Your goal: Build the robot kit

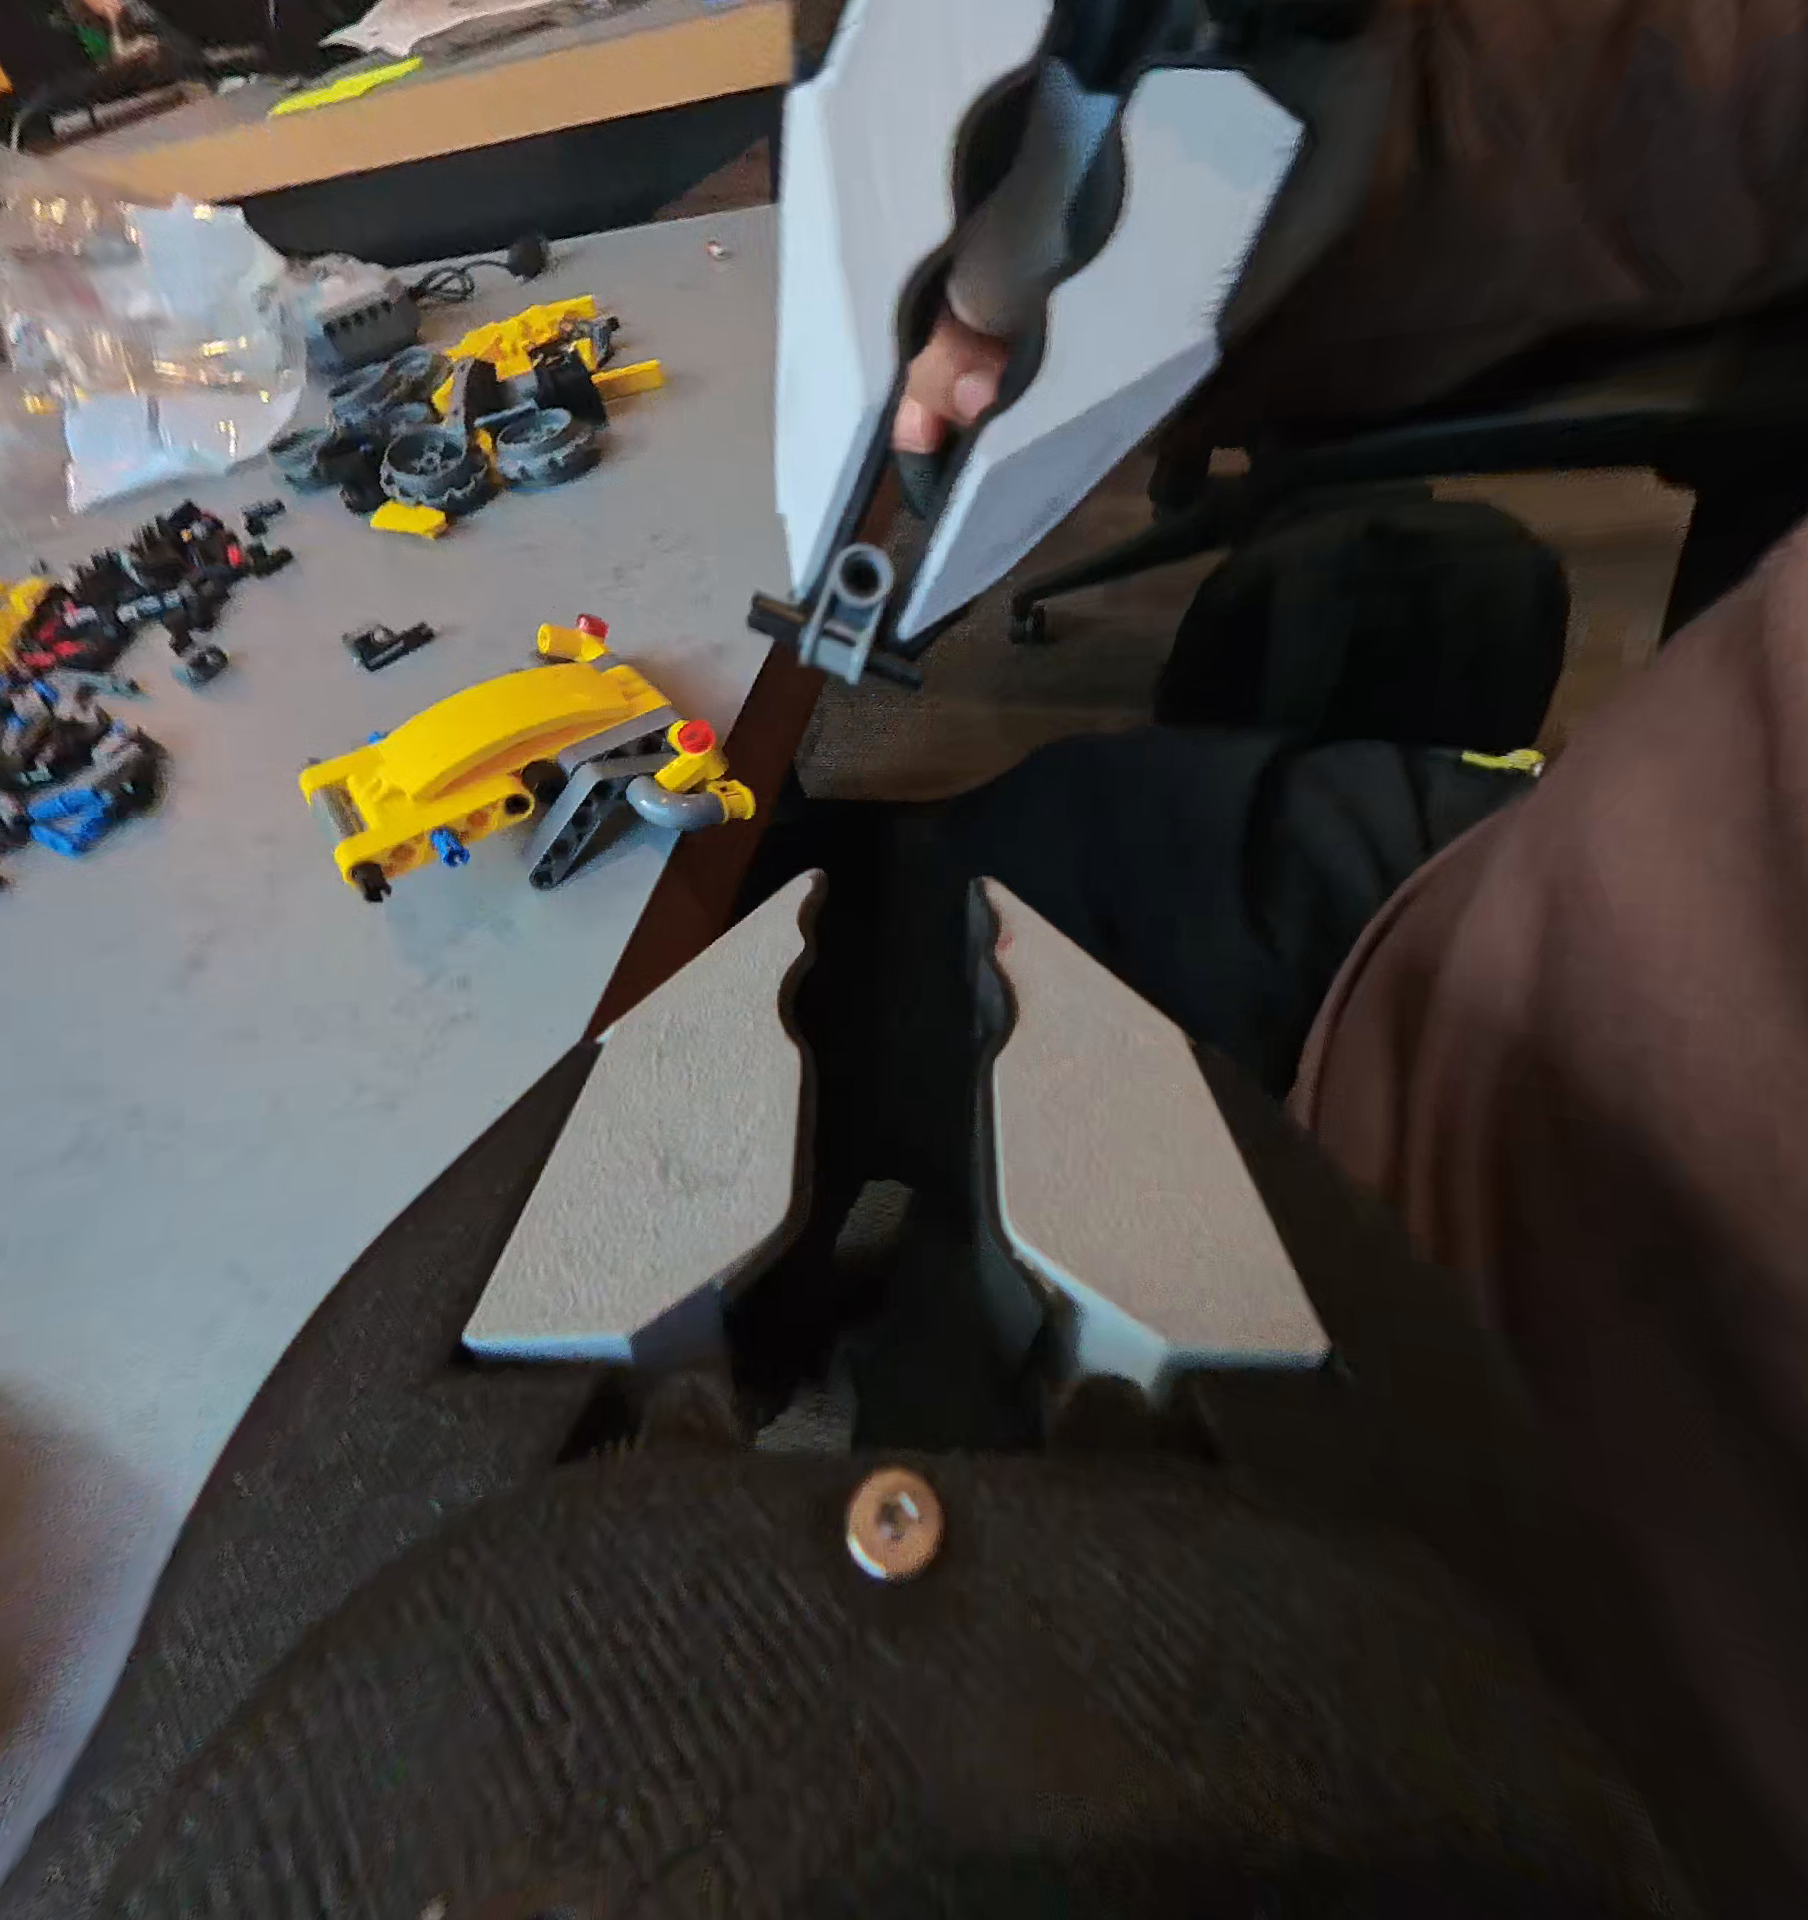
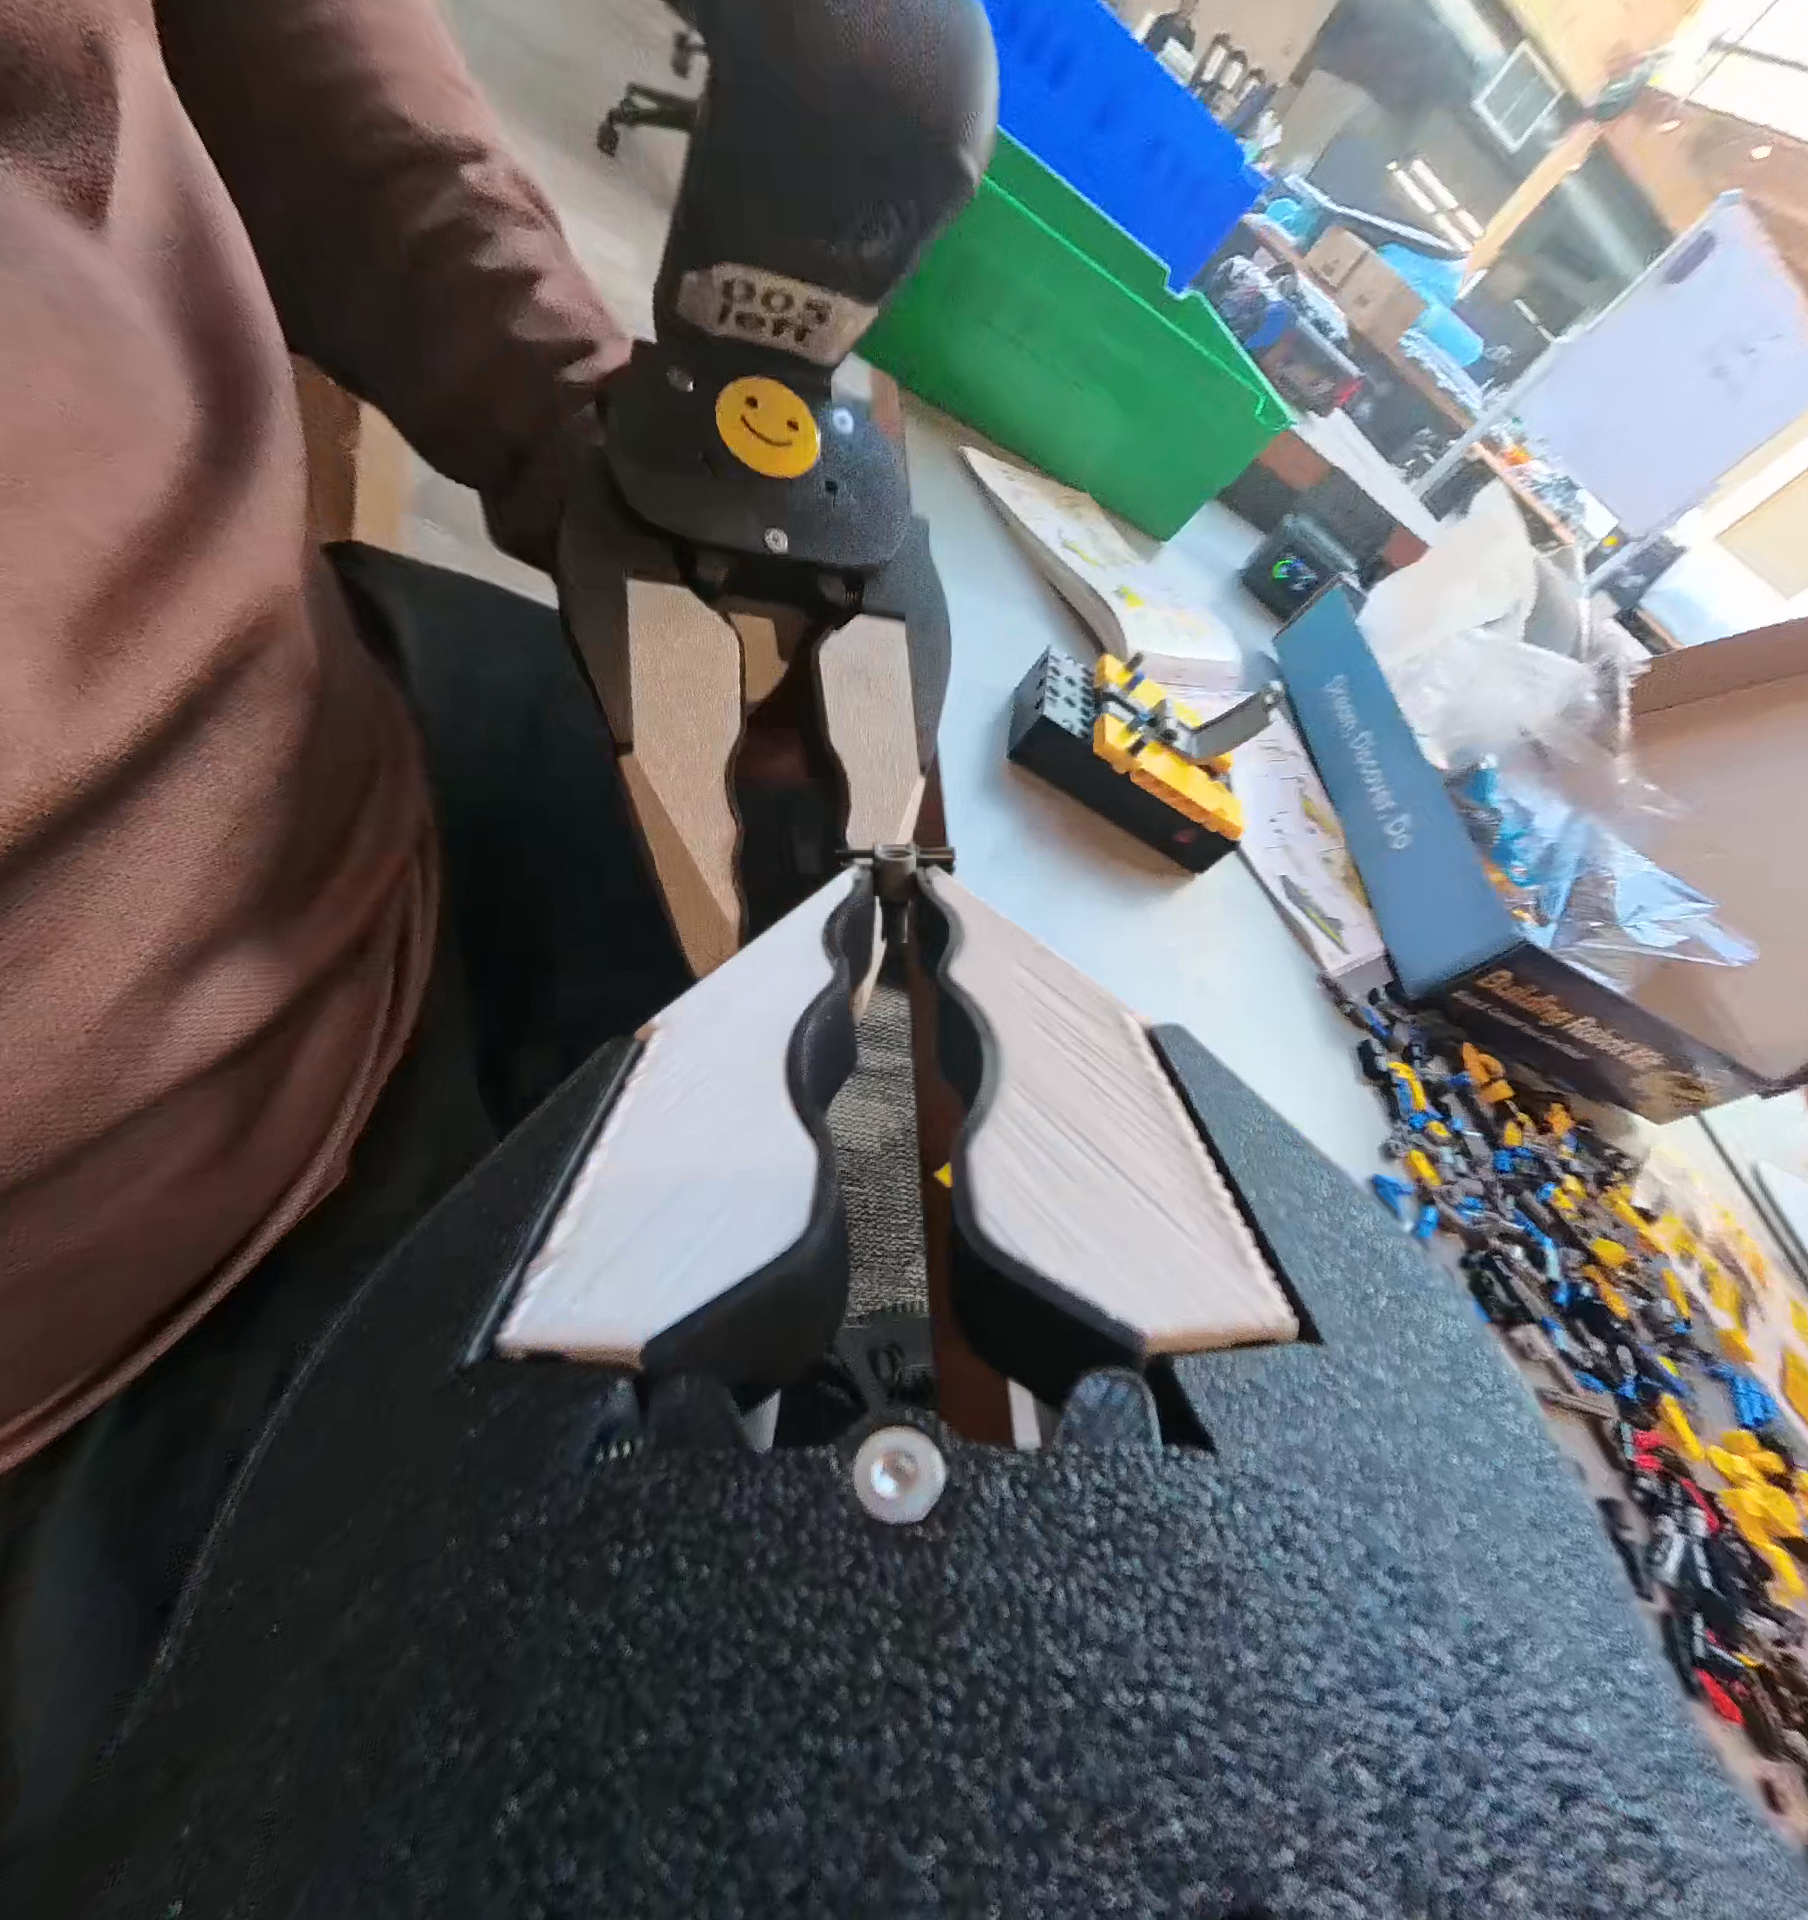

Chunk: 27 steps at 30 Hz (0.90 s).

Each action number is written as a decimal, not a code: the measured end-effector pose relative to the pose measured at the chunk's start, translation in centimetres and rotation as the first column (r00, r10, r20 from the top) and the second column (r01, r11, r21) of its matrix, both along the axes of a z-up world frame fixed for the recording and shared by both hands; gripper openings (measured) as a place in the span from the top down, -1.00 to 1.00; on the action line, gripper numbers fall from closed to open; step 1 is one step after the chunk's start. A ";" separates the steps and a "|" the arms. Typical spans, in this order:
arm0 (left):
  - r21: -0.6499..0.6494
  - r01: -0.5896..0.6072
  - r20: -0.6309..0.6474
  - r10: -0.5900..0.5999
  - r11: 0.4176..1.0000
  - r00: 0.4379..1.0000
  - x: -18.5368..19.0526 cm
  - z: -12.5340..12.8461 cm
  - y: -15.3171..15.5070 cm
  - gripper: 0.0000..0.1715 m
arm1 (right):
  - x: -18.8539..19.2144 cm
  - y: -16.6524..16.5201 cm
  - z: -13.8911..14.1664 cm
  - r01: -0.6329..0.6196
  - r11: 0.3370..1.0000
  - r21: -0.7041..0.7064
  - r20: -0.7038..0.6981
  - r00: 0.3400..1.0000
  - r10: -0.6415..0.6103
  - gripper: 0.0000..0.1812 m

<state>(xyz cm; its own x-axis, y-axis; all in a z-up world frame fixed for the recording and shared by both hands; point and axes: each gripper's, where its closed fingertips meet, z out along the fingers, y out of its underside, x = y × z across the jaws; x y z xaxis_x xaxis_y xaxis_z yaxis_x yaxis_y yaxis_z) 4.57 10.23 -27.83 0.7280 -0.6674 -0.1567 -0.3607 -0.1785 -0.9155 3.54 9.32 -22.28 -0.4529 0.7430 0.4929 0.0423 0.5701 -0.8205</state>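
My right gripper [image 2: 895, 878] is shut on a small grey connector with a black axle through it [image 2: 895, 860]. In the left wrist view that gripper [image 1: 858, 613] comes down from the top and holds the connector [image 1: 846, 623] just off the table's edge. My left gripper [image 1: 895, 883] is open and empty, a short way below the connector, over dark trousers. In the right wrist view the left gripper [image 2: 817, 883], with a yellow smiley sticker, points toward the held connector with its jaws apart.
On the grey table [image 1: 204, 1091] lie a yellow and grey assembly [image 1: 495, 758], grey wheels [image 1: 443, 436], piles of small parts [image 2: 1606, 1299] and plastic bags [image 1: 131, 312]. A black and yellow block [image 2: 1128, 769], a dark box [image 2: 1399, 810] and green [image 2: 1066, 364] and blue [image 2: 1118, 114] bins stand farther off. A person in a brown top sits close. The tips of one gripper are about 5 cm away from the tips of the other.
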 end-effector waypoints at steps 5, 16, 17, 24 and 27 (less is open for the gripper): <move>-0.083 0.015 0.113 -0.005 0.996 0.994 0.1 0.1 0.4 0.58 | -0.7 0.0 0.0 0.011 1.000 0.016 0.038 0.999 -0.012 1.00; -0.071 0.093 0.204 -0.077 0.993 0.976 0.5 1.2 -0.4 0.56 | 0.2 0.8 -0.8 -0.034 0.995 0.097 0.214 0.977 0.012 1.00; -0.053 0.080 0.195 -0.069 0.995 0.978 0.4 1.4 -0.3 0.57 | 0.1 0.6 -0.8 -0.037 0.996 0.082 0.219 0.976 0.019 1.00; 0.176 -0.071 0.024 0.068 0.982 0.997 -1.2 3.0 0.7 0.66 | -0.5 0.6 -1.3 -0.004 1.000 0.011 0.255 0.967 0.001 0.96; 0.208 -0.046 0.001 0.047 0.977 0.999 -0.9 3.3 0.3 0.73 | -0.5 0.7 -0.9 -0.005 1.000 0.003 0.251 0.968 0.004 0.96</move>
